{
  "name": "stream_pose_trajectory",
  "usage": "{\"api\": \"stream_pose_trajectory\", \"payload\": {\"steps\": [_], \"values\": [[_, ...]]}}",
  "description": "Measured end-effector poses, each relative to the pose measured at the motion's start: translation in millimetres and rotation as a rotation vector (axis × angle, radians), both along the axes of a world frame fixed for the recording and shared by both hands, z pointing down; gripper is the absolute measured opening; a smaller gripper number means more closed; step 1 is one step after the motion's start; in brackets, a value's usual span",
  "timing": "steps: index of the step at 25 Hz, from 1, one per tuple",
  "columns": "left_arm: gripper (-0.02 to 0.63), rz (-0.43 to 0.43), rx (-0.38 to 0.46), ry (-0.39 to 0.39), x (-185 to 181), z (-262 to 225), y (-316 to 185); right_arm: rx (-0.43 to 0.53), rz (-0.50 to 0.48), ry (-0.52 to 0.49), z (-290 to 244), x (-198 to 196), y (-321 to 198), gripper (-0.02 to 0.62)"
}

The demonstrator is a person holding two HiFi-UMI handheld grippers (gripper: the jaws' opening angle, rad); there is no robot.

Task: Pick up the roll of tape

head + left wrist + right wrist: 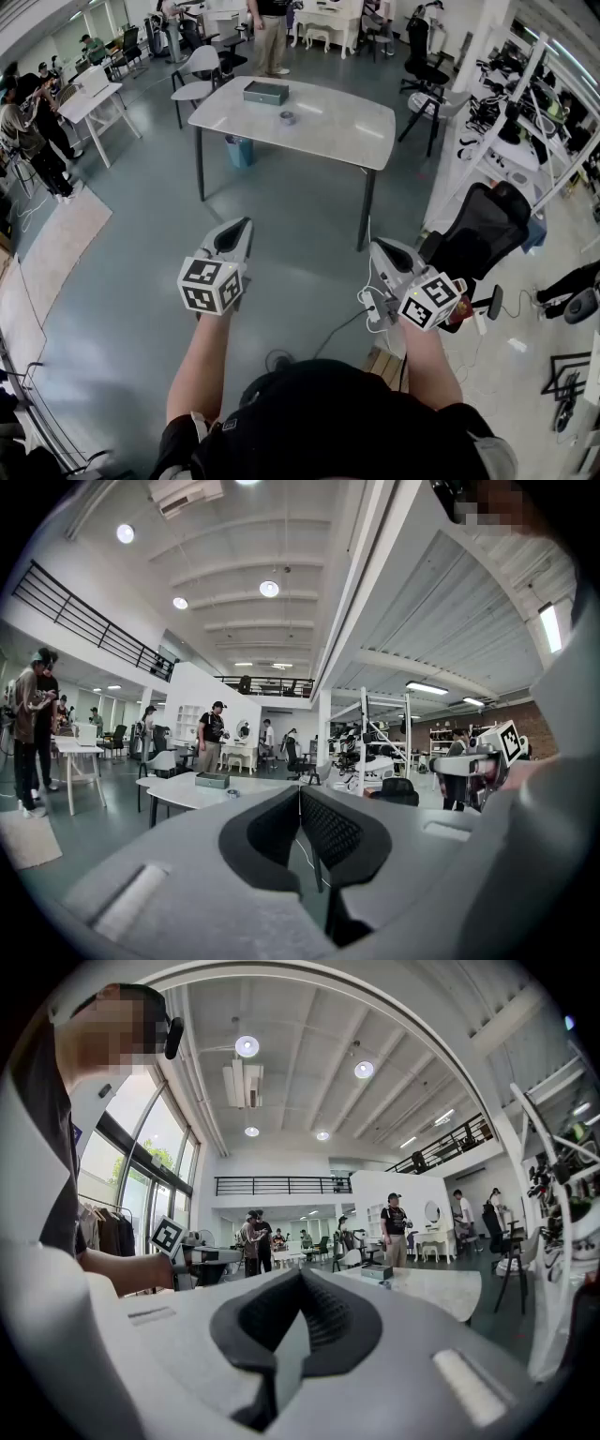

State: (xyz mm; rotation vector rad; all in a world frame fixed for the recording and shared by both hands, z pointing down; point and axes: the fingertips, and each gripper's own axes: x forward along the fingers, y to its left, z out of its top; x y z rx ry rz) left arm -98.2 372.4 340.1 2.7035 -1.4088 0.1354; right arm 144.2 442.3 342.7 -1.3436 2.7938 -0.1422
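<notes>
Two grippers held out side by side above the grey floor, well apart from each other, both aimed roughly level toward the desk ahead. Left gripper: jaws together, dark pads meeting at the tips, nothing between. Right gripper: likewise closed, pads tip to tip, empty. At the rear of each, a cube with black-and-white square markers, left cube and right cube, and a bare forearm behind each.

Further out, well apart from both grippers, a white desk with rounded corners on dark legs. Roll of tape lying flat on the desk top, left of the middle, untouched. Just past the roll, toward the far edge and far left corner, a grey box, near the tape but not touching it. Under the desk's left end, beside a leg, a blue bin. At the far left corner, a white chair. Past the far edge, a standing person in light trousers.

Right of the right gripper, a black office chair, and beyond it white shelving loaded with equipment. Far off to the left, a second white table with people gathered near it.
</notes>
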Motion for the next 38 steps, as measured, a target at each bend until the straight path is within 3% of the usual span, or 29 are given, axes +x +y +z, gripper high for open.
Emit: {"api": "stream_pose_trajectory", "payload": {"steps": [10,16,21,22,23,28,38], "values": [[0.012,0.031,-0.044,-0.017,41.3,10.4,12.0,-0.003,-0.001,-0.032,1.1,35.0,12.8,0.002],[0.012,0.048,-0.062,-0.016,87.6,14.6,20.5,-0.028,0.018,-0.086,-0.4,75.0,15.2,0.002],[0.012,0.055,-0.072,-0.032,118.8,20.9,37.8,-0.019,-0.002,-0.003,10.2,92.8,33.0,0.004],[0.012,0.056,-0.073,-0.036,122.7,21.5,40.9,-0.011,-0.008,0.004,9.6,95.0,36.8,0.023],[0.012,0.056,-0.075,-0.040,125.9,22.7,44.1,-0.005,-0.015,0.004,9.2,97.3,40.4,0.082],[0.012,0.042,-0.083,-0.040,135.2,30.7,47.8,-0.016,-0.037,-0.018,16.4,113.0,43.5,0.171],[0.012,0.006,-0.114,0.007,116.1,58.0,-1.8,-0.056,-0.034,0.014,31.4,108.9,-12.2,0.230]]}}
